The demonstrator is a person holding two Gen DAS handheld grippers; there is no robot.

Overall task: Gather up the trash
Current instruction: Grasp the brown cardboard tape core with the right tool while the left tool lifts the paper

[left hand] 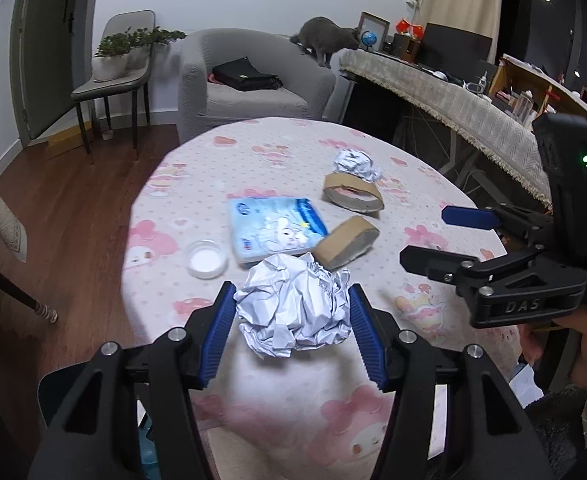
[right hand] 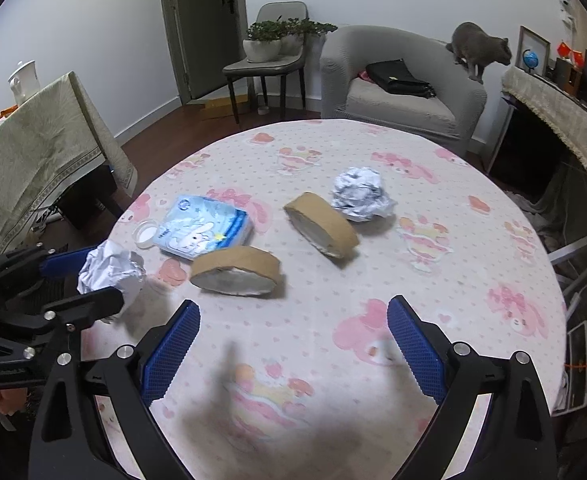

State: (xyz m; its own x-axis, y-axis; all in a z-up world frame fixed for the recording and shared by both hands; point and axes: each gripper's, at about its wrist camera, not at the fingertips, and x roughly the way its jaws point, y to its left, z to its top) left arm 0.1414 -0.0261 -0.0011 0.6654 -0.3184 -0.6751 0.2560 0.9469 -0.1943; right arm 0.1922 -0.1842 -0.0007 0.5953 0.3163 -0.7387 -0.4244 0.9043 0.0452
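The left hand-held gripper (left hand: 293, 322) clamps a crumpled paper ball (left hand: 295, 308) between its blue pads, above the near edge of the tabletop (right hand: 333, 152). The right hand-held gripper (right hand: 293, 344) stands wide with nothing between its fingers. Beyond lie two flattened cardboard tape rings (right hand: 237, 270) (right hand: 321, 224), a blue tissue pack (right hand: 203, 228), a small white lid (right hand: 146, 234) and a second paper ball (right hand: 361, 194). On the armchair (right hand: 405, 80) behind stands a grey cat (right hand: 479, 50).

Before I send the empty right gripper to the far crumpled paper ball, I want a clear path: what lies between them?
In the right wrist view, two cardboard tape rings lie between the right gripper and the far paper ball.
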